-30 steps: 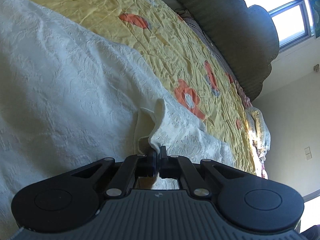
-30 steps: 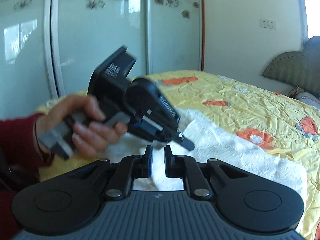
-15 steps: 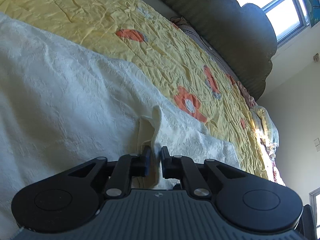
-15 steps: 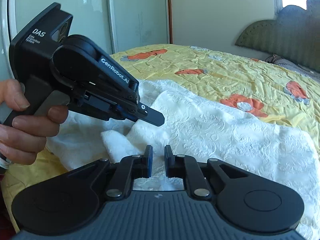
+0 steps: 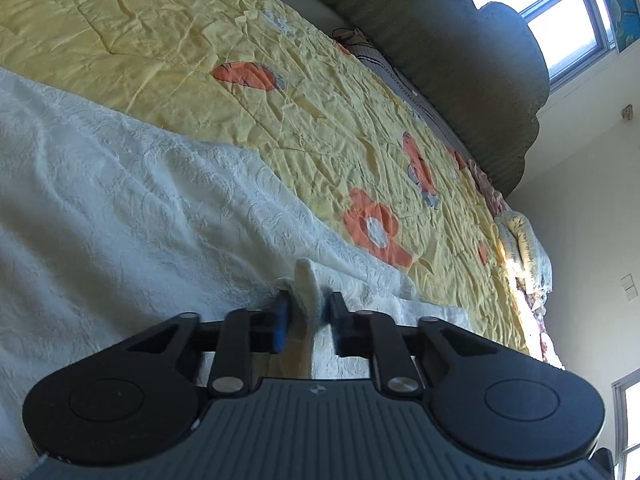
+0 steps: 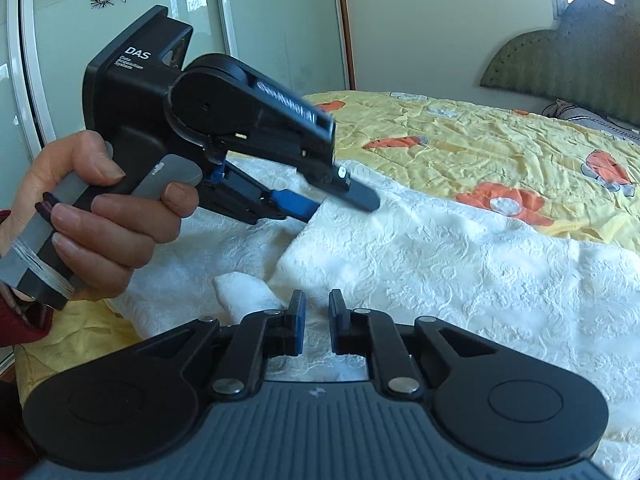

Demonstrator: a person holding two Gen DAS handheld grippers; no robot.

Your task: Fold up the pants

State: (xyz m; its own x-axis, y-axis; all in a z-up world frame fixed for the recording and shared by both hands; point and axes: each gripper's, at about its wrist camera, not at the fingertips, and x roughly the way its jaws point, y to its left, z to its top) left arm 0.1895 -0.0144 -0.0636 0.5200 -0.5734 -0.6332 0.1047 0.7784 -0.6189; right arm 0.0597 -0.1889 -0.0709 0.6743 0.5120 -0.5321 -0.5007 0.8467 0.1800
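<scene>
Both grippers (image 5: 307, 316) (image 6: 316, 322) at white pants (image 6: 460, 264)

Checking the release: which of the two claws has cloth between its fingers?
The left claw: a fold of the white pants stands in its open gap. The right claw is open with nothing between its fingers.

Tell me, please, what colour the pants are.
Creamy white, with an embossed pattern; right wrist view.

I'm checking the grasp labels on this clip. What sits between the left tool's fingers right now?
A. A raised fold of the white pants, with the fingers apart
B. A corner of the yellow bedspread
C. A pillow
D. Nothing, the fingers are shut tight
A: in the left wrist view the left tool has its fingers spread on either side of a raised fold of the white pants, not clamped on it.
</scene>
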